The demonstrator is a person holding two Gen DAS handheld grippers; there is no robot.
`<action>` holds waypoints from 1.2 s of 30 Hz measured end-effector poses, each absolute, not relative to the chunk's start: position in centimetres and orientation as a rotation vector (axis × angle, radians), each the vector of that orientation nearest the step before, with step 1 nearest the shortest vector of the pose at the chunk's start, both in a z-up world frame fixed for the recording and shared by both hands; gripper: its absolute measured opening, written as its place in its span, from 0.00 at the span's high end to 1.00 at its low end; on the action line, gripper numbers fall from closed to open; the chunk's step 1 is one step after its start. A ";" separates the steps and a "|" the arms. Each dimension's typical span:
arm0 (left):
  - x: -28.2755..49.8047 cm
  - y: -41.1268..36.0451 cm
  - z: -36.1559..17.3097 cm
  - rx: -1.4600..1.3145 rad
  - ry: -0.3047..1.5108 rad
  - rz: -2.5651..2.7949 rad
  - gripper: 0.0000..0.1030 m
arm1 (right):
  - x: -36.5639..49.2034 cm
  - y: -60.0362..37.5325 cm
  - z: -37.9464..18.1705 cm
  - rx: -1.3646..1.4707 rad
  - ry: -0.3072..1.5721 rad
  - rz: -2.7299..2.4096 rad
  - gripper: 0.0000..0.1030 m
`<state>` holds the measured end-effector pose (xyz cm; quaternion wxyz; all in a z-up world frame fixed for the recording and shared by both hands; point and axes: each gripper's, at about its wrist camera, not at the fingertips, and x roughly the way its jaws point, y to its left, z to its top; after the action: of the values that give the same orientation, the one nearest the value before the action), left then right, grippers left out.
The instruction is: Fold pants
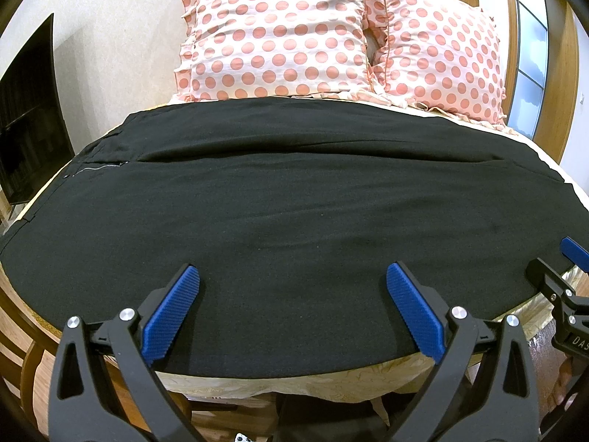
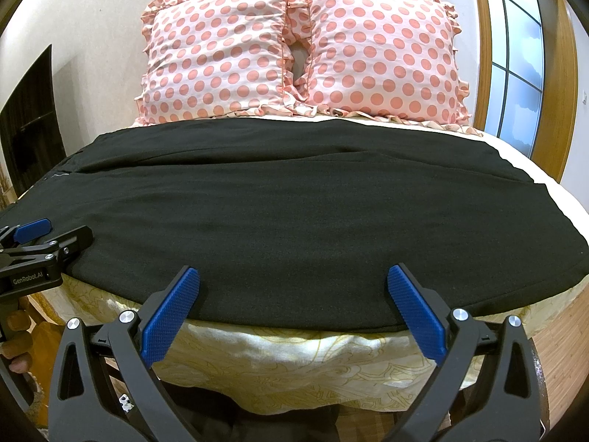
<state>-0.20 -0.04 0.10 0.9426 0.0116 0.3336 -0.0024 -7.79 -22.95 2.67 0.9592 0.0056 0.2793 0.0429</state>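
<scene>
A: While both sets of fingers sit spread wide, the left gripper point(image 1: 292, 309) holds nothing, blue pads point(image 1: 171, 315) low over the near hem of the pants point(image 1: 294, 202).
B: Right gripper point(image 2: 294, 311)?
A: Same, fingers point(image 2: 416, 315) apart, empty, tips over the near edge of the cloth, right of the left one.
B: Pants placement?
A: Black, spread flat across the bed point(image 2: 552, 173), lengthwise left to right. Zipper point(image 1: 105, 165) and waist end at far left, leg ends at right.
B: Folded?
A: One long crease runs across the middle; can't tell how many layers.
B: Under them?
A: Pale yellow patterned sheet point(image 2: 294, 361) hanging off the near side of the bed.
B: Further out?
A: Two pink polka-dot pillows point(image 2: 221, 51) upright at the head, side by side, touching. Dark TV point(image 1: 29, 121) on the left wall, window point(image 2: 515, 59) right.
</scene>
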 end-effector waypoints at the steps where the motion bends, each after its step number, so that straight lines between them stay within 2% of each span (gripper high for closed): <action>1: -0.2 0.0 0.1 0.024 0.680 -0.005 0.02 | -7.8 -23.0 2.7 0.011 0.566 0.087 0.01; 32: 0.0 -0.2 1.7 0.027 0.715 -0.034 0.02 | -7.1 -23.5 3.0 0.034 0.603 0.128 0.01; 36: 0.9 0.0 1.9 0.034 0.721 -0.019 0.02 | -6.6 -23.3 3.2 -0.039 0.611 0.133 0.01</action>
<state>0.88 0.02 1.86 0.9356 0.0164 0.3526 -0.0091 -6.63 -23.29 3.19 0.9514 -0.0193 0.3004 0.0654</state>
